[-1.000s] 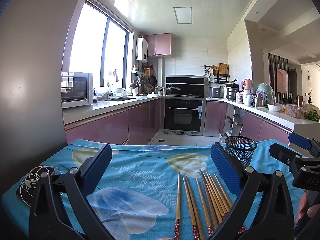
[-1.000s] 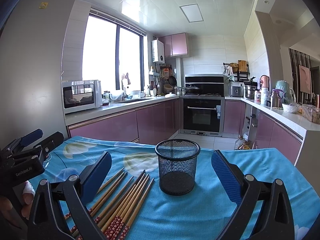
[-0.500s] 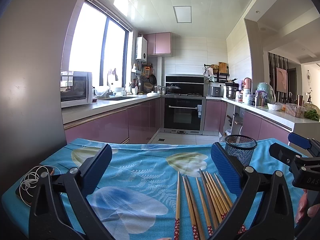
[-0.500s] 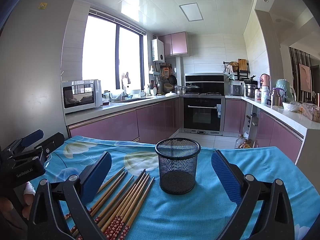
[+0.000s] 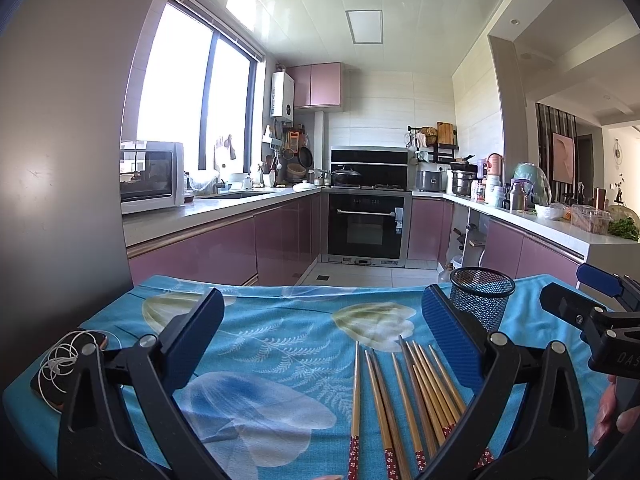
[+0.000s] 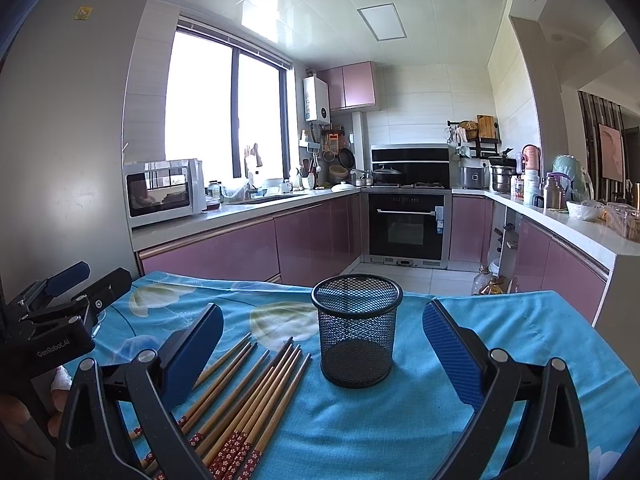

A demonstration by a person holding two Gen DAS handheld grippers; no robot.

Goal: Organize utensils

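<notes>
Several wooden chopsticks [image 5: 404,396] with red patterned ends lie side by side on the blue floral tablecloth [image 5: 280,344]. A black mesh cup [image 6: 356,332] stands upright and empty just right of the chopsticks [image 6: 248,396]. My left gripper [image 5: 320,332] hovers open above the cloth, the chopsticks below its right finger. My right gripper [image 6: 322,344] is open too, with the mesh cup between and beyond its blue pads. The mesh cup [image 5: 482,296] shows past the left gripper's right pad. Each gripper sees the other at its frame edge.
A phone with coiled white earphones [image 5: 68,364] lies at the cloth's left edge. A grey fridge wall [image 5: 52,160] rises on the left. Beyond the table's far edge are pink kitchen cabinets [image 5: 224,248] and an oven [image 5: 368,228].
</notes>
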